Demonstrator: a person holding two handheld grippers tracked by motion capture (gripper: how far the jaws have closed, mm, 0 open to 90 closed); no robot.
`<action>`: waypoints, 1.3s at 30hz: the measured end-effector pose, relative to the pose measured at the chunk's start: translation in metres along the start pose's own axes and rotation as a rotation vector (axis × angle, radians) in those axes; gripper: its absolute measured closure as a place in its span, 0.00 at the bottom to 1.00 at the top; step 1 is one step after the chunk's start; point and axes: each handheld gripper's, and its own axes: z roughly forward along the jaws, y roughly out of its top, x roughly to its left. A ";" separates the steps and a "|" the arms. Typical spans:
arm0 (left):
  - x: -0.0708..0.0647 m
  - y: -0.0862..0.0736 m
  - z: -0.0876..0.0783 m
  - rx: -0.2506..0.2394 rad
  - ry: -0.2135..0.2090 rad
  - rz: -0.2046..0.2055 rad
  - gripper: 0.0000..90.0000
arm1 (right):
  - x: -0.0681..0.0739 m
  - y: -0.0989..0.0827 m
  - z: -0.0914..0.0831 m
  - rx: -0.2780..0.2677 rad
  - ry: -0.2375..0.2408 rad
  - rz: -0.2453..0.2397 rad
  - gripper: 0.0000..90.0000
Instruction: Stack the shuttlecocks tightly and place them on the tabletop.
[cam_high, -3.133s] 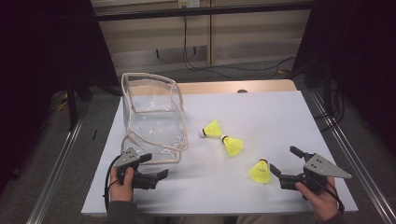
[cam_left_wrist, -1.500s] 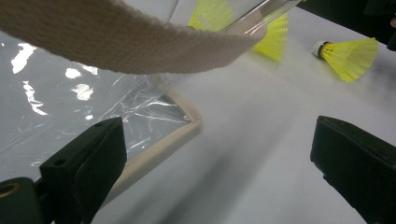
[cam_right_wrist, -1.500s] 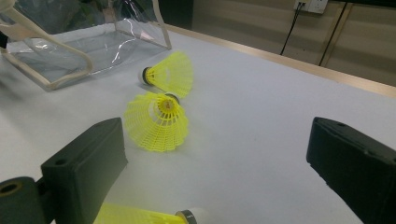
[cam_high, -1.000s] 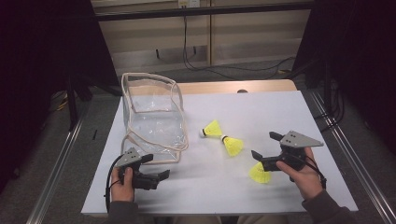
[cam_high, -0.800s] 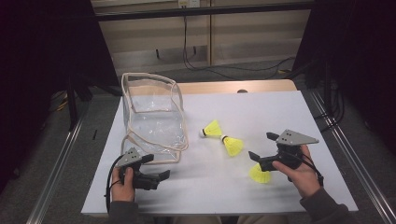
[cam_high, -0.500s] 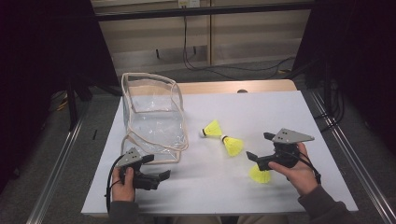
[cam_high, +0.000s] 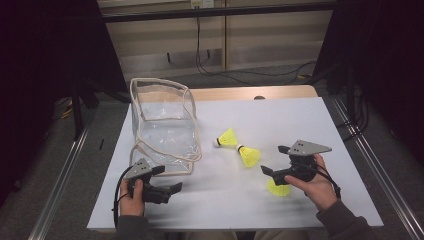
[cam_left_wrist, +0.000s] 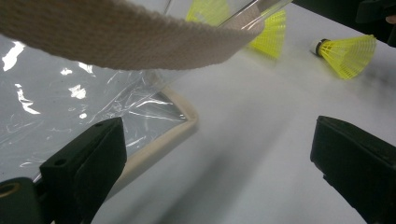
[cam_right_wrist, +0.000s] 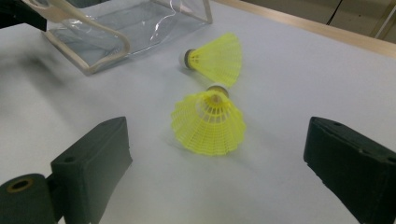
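The right gripper (cam_high: 275, 161) has its black jaws spread wide, empty. Ahead lie two yellow mesh-skirted shuttlecocks (cam_right_wrist: 208, 122) (cam_right_wrist: 216, 58), cork tips nearly touching; a third (cam_high: 278, 188) sits under it. The left gripper (cam_high: 166, 179), also agape, rests beside a clear plastic pouch (cam_high: 165, 127) with woven cream edging.

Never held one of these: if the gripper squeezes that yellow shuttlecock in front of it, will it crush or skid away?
The shuttlecock looks very light, so a nudge would probably send it sliding. Its open lattice skirt likely flexes rather than breaks under the right gripper. Lying on its side, it may roll in an arc.
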 end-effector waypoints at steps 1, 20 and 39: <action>0.000 0.000 0.000 0.003 0.001 0.000 0.04 | 0.000 -0.002 -0.001 0.002 -0.001 0.003 0.08; -0.001 0.000 0.001 0.003 0.000 0.003 0.04 | 0.007 -0.025 -0.023 0.047 0.028 -0.021 0.26; -0.001 0.000 0.002 0.009 0.002 0.004 0.04 | 0.004 -0.042 -0.026 0.129 0.016 -0.111 0.67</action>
